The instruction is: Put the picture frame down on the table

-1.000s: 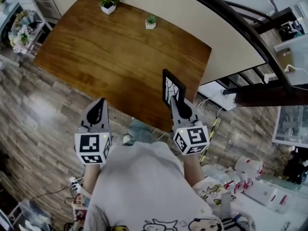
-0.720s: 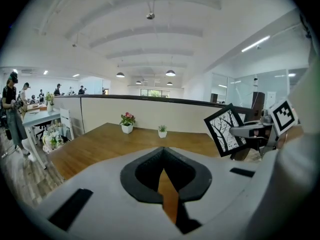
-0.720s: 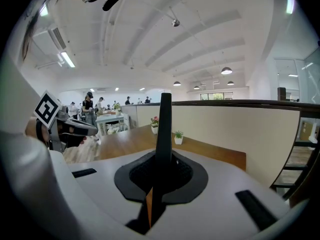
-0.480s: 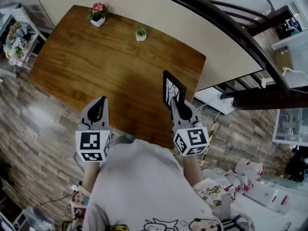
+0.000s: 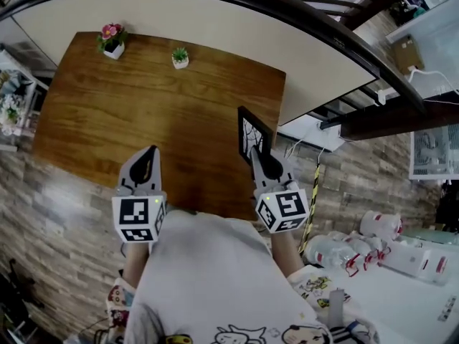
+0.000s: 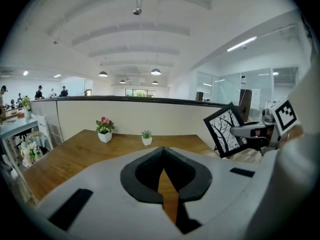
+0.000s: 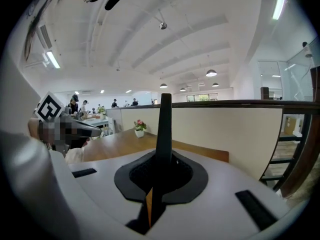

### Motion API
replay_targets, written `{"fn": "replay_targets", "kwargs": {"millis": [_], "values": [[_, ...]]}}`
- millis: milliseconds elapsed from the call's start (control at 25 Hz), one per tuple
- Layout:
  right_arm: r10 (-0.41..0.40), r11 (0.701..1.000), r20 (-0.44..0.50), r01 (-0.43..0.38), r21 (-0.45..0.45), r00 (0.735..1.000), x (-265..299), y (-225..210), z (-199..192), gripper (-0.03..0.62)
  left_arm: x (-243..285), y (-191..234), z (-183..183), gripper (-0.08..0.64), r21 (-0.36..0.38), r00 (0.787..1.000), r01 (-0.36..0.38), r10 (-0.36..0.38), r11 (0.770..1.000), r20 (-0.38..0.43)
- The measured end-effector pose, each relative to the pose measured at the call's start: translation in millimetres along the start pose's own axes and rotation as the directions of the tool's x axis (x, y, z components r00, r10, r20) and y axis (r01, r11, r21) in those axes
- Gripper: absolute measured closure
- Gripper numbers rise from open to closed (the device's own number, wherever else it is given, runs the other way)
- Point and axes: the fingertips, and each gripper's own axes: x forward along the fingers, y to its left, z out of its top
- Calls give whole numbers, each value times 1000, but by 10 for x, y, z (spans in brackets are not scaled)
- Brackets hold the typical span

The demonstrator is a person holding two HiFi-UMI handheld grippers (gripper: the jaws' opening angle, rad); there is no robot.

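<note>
Holding the picture frame (image 5: 252, 136) in the right tool (image 5: 259, 156), I see its jaws clamped on the frame's lower edge, and in the right gripper view the frame (image 7: 164, 129) stands edge-on as a thin dark bar rising straight up from between them. The frame is upright, its black border around a black-and-white print of bare branches, and it sits over the near right corner of the worktop (image 5: 143, 113). From the left gripper view it shows tilted like a diamond near the right edge, and I cannot tell whether its lowest corner touches the wood. The left tool (image 5: 147, 156) hangs over the near edge of the worktop, well apart from the frame. Its jaws are together at the tips with nothing between them, only a sliver of wood showing through. At the far left corner stands a white pot with pink flowers (image 5: 111, 38), and a small green plant (image 5: 180, 57) sits further right along the far edge.
</note>
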Motion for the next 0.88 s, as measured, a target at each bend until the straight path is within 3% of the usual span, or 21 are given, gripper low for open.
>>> {"fn": "replay_targets", "kwargs": {"millis": [240,560,880], "values": [[-112,993,-7,112,44,994,-27,-71,-23,581,248,1,90,557,48,994,110,-109,993,-15],[-220,971,-32,222,93,975,-3,-85,-65,580,541,-19,192,557,97,971,239,-235,966,-50],[-265,957,-34,267,111,964,-16,-188,-48,581,754,-118,234,557,116,956,292,-286,949,-71]]}}
